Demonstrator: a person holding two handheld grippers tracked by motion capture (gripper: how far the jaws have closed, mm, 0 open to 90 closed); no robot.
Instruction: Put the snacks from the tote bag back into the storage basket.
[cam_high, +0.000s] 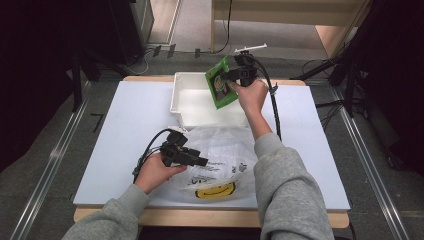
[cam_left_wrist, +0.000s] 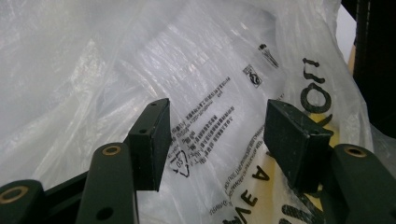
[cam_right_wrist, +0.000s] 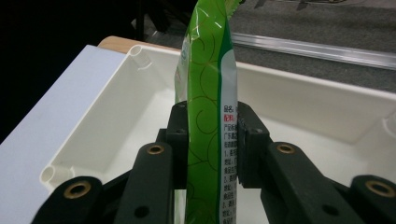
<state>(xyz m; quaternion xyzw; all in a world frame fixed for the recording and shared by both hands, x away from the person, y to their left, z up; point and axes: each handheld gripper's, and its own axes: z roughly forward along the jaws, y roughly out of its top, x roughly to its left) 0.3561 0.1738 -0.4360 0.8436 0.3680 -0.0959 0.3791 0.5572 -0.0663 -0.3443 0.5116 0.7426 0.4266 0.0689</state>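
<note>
R gripper (cam_right_wrist: 205, 140) clamped on green snack pouch (cam_right_wrist: 208, 70), held above white bin (cam_high: 182, 102); pouch back has small Chinese print, not legible. L gripper (cam_left_wrist: 215, 135) jaws apart over clear plastic bag (cam_high: 225, 150) w/ yellow smiley (cam_high: 215, 190), recycling mark, partial "YOU"/"HAVE A".

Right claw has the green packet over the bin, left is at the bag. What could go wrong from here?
1. The right claw grips the green packet by a thin edge; the glossy film may slip or swing before release.
2. In the high view the packet hangs near the bin's right wall; dropped now, it might catch the rim.
3. The left claw is open against the loose plastic bag, which could snag or drag.
</note>
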